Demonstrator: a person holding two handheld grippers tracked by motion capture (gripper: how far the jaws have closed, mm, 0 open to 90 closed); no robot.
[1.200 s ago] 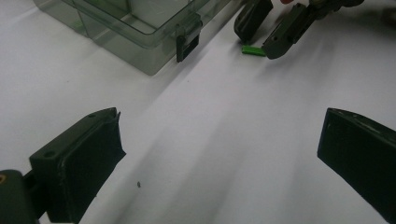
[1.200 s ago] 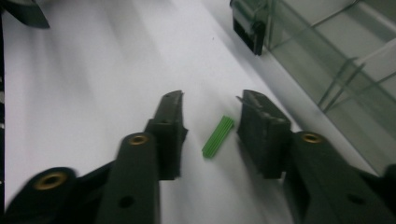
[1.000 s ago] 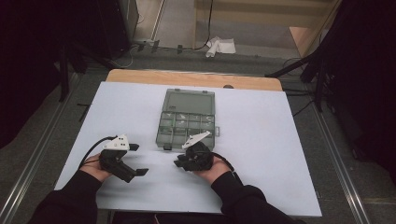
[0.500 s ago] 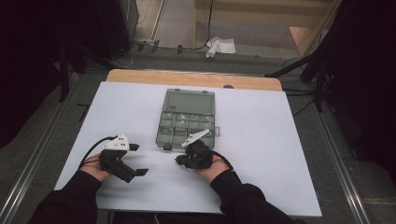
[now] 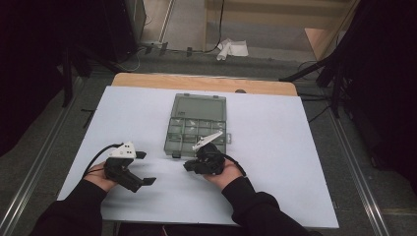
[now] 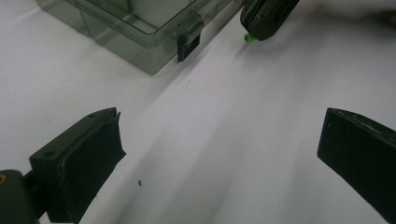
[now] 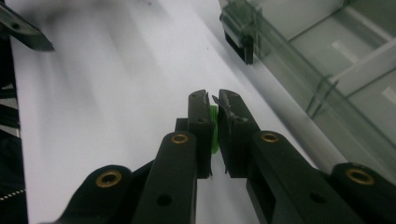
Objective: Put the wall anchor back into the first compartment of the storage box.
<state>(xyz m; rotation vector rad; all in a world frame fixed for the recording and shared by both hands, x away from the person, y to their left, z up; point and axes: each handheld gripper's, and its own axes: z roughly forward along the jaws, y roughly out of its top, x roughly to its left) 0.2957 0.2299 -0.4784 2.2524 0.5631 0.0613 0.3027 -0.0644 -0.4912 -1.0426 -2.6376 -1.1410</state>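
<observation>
A clear grey compartment box (image 5: 199,105) lies open in the middle of the white table, its lid flat toward the far side. My right gripper (image 5: 188,167) rests just in front of the box's near edge. Its jaws have just been closing and are now shut on a small green piece (image 7: 214,126), which peeks out between the pads (image 7: 198,112). The left gripper view also shows that gripper (image 6: 266,18) with the green piece (image 6: 250,37) at its tip. My left gripper (image 5: 146,168) sits to the left, low over the table, open (image 6: 219,154) with nothing between its jaws.
The box's front latch (image 7: 243,42) hangs over the table close beside the right gripper. A wooden strip (image 5: 206,83) runs along the table's far edge. Dark stands and cables stand on the floor around the table.
No clear difference in the high view; both hands stay where they were.
</observation>
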